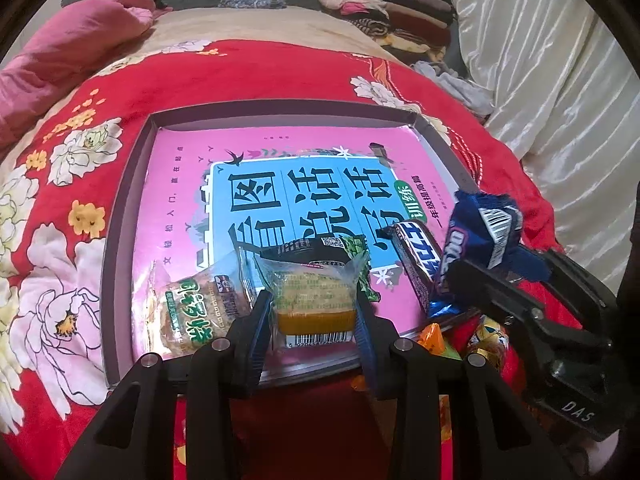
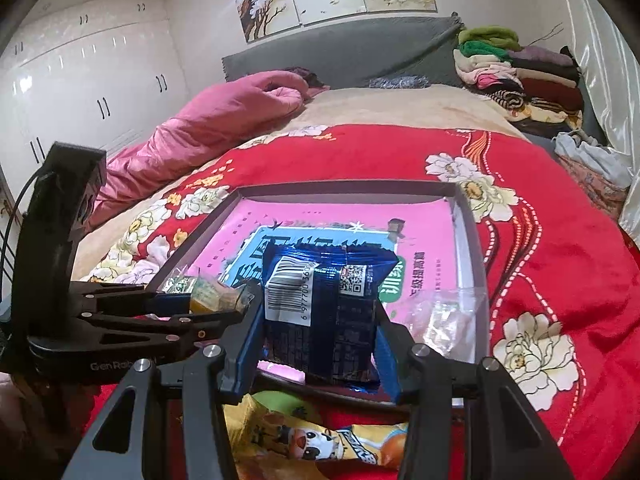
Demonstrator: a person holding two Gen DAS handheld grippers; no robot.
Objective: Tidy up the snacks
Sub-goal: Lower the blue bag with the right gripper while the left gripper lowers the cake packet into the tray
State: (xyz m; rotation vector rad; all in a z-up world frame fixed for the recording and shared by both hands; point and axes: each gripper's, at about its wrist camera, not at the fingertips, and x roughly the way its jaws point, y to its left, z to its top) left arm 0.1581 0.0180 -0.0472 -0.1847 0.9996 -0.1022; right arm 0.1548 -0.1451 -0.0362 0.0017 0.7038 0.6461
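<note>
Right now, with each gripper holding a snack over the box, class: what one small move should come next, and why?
Probably lower the left gripper and let the yellow cake packet go inside the box. It is pinched over the near edge, beside snacks already lying on the pink book. The right gripper holds its blue packet higher up.

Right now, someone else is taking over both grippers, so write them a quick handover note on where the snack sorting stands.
Left gripper: shut on the clear-wrapped yellow cake, at the near edge of the tray.
Right gripper: shut on the blue snack pack, held over the tray's near right side.
Already in the tray: green-label cracker pack, dark chocolate bar, on the pink book.
Left: set both held snacks down, then collect the yellow cartoon pack lying on the red quilt.
</note>
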